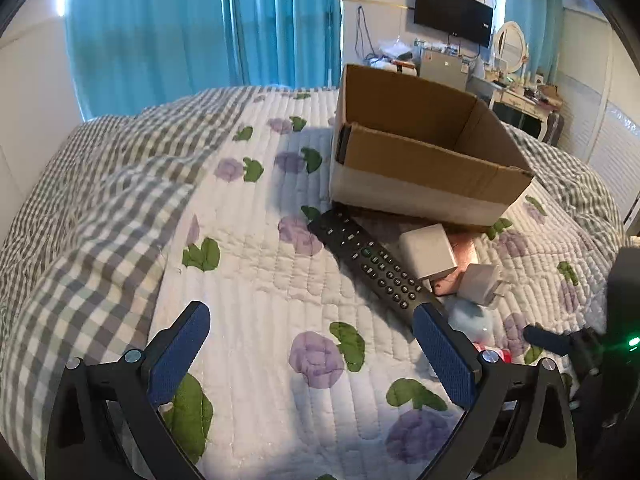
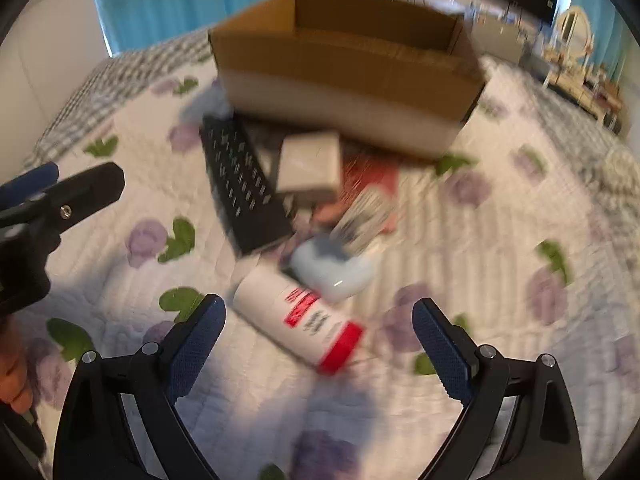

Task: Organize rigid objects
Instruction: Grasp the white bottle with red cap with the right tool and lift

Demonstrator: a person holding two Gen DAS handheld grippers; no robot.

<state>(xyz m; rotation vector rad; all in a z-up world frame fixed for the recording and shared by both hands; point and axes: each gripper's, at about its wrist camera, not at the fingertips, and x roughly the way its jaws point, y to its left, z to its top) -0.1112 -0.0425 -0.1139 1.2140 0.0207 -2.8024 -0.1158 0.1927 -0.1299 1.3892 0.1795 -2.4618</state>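
Observation:
An open cardboard box (image 1: 424, 160) stands on the bed; it also shows in the right wrist view (image 2: 344, 72). In front of it lie a black remote (image 1: 372, 262) (image 2: 244, 188), a large white charger (image 1: 428, 250) (image 2: 310, 166), a small white plug adapter (image 1: 480, 284) (image 2: 362, 220), a pale blue case (image 1: 472, 320) (image 2: 332, 272), a pink flat item (image 1: 464, 256) (image 2: 372, 176) and a white bottle with a red cap (image 2: 300, 316). My left gripper (image 1: 312, 356) is open and empty, left of the pile. My right gripper (image 2: 320, 340) is open over the bottle. The right view is blurred.
The bed carries a white floral quilt (image 1: 260, 240) and a grey checked blanket (image 1: 100, 200) on the left. Blue curtains, a wall TV (image 1: 452, 12) and a dresser stand beyond. The left gripper shows at the left edge of the right wrist view (image 2: 60, 200).

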